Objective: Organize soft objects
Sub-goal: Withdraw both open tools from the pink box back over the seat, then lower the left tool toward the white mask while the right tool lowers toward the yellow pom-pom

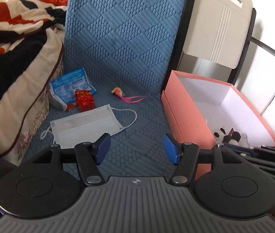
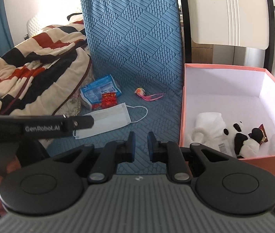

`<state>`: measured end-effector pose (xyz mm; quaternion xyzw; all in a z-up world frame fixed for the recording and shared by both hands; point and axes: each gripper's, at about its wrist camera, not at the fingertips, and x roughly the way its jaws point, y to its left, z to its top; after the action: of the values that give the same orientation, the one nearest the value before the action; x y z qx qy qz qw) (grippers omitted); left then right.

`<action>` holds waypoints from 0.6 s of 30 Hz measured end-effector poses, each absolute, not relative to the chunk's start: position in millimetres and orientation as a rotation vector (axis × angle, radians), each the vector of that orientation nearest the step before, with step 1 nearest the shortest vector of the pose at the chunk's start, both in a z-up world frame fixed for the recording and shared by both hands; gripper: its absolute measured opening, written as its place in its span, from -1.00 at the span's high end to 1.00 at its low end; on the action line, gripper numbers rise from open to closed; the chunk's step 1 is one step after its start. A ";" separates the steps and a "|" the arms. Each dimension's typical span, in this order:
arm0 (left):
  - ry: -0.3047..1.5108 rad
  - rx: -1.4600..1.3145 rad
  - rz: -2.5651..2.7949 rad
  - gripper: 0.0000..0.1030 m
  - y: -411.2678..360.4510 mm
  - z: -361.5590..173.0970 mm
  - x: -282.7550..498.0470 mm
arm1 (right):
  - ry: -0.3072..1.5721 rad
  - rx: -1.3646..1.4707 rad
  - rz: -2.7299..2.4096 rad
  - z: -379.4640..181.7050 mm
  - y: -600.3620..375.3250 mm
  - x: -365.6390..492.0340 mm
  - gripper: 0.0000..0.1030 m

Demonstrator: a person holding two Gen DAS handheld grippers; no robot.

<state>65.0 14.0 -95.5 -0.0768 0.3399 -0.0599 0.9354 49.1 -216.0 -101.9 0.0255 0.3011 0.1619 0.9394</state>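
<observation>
The left tongs [image 1: 137,149] stand wide with nothing between the blue pads, angled down at the blue quilted seat cover [image 1: 118,58]. The right tongs [image 2: 141,145] are nearly shut, a narrow gap between their pads and nothing held; they hang just left of the pink cardboard box with the white lining [image 2: 183,116].

Nearest the left tongs lies the white pleated face mask with elastic ear loops [image 1: 85,126], flat on the cover and just beyond the left pad. Behind it sit the small shiny red packet [image 1: 84,100], leaning on the blue-and-white soft tissue pack [image 1: 69,86], and off to the right the small pink-and-yellow toy with ribbon tails [image 1: 122,95]. In the box already lie a black-and-white plush panda [image 2: 242,137] and a white folded cloth [image 2: 207,124].

The mask looks like the next pick. Being thin and flat, it is best pinched at its near edge or a corner, the lower pad sliding under the fabric without bunching the cover. The ear loops may trail, so lift it clear of the box wall before letting go. A striped red, black and cream blanket [image 1: 11,44] lies heaped at the left.
</observation>
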 end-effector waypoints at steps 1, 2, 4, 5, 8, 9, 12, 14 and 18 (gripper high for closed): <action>0.698 -0.171 -0.124 -0.28 15.6 -97.5 65.8 | 0.621 0.053 0.329 -103.4 -214.5 50.6 0.66; 0.700 -0.182 -0.123 -0.28 17.9 -99.0 66.3 | 0.626 0.049 0.328 -104.8 -212.9 51.8 0.66; 0.697 -0.183 -0.123 -0.28 21.0 -99.6 66.8 | 0.624 0.039 0.323 -106.1 -209.9 52.5 0.66; 0.694 -0.182 -0.118 -0.28 22.8 -100.3 67.4 | 0.623 0.037 0.322 -106.3 -208.7 53.4 0.66; 0.690 -0.179 -0.108 -0.28 27.8 -103.4 71.2 | 0.630 0.050 0.302 -107.6 -208.7 57.9 0.66; 0.679 -0.161 -0.115 -0.28 28.9 -105.8 74.0 | 0.637 0.054 0.291 -108.1 -208.7 60.0 0.66; 0.693 -0.128 -0.108 -0.30 34.0 -114.5 85.1 | 0.643 0.066 0.300 -108.6 -205.7 64.3 0.66; 0.707 -0.149 -0.119 -0.31 41.2 -121.8 92.5 | 0.648 0.039 0.284 -108.8 -199.6 70.2 0.66; 0.723 -0.132 -0.111 -0.31 51.0 -135.4 107.6 | 0.620 0.002 0.290 -104.3 -185.6 94.4 0.66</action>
<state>107.6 51.0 -135.4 -0.0645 0.3531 -0.0540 0.9318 94.4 -185.6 -104.3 0.0011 0.3042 0.1421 0.9420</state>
